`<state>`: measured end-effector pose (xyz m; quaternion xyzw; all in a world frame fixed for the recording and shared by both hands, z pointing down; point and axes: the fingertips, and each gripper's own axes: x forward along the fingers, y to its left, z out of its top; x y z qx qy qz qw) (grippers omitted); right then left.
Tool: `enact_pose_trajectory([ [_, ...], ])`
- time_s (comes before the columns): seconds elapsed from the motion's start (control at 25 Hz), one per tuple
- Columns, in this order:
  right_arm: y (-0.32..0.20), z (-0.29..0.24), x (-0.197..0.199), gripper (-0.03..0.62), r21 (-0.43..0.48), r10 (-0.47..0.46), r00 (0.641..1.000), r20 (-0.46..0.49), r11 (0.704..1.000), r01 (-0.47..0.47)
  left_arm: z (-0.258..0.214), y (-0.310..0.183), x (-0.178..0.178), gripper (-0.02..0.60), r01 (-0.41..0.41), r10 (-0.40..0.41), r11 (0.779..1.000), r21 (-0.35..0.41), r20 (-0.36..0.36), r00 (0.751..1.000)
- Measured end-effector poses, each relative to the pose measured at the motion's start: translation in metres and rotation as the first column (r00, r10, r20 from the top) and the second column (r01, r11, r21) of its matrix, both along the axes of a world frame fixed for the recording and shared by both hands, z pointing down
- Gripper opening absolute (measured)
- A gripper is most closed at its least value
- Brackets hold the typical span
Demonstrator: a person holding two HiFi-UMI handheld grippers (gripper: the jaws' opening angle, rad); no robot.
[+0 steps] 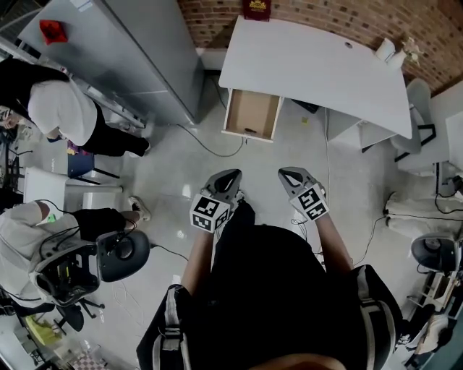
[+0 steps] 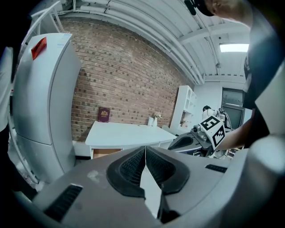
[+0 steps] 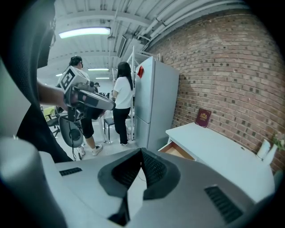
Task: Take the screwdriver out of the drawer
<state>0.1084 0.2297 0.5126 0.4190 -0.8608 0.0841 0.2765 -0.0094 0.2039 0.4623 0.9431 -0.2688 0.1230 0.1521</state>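
Head view shows left tool and right tool shut, empty, far from the drawer; we should approach before opening.

Drawer under the desk's left end, fridge further left, perhaps a screwdriver inside.

Matt grey plastic shells on the left gripper and right gripper, ribbed black pads. Ahead of them, smooth white desk, drawer pale wood inside, probably; rough brick wall beyond; glossy floor below.
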Motion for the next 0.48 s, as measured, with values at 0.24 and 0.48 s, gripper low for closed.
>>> enact_pose_trajectory([
  [0.24, -0.044, 0.0, 0.001, 0.057, 0.0, 0.006, 0.999, -0.046, 1.0, -0.006, -0.001, -0.045, -0.002, 0.017, -0.015, 0.015, 1.0, -0.005, -0.008, 1.0],
  [0.48, -0.077, 0.01, -0.008, 0.057, -0.013, 0.029, 0.999, -0.046, 0.999, -0.03, -0.001, -0.078, -0.013, 0.017, -0.049, 0.049, 0.999, -0.003, 0.009, 0.999],
])
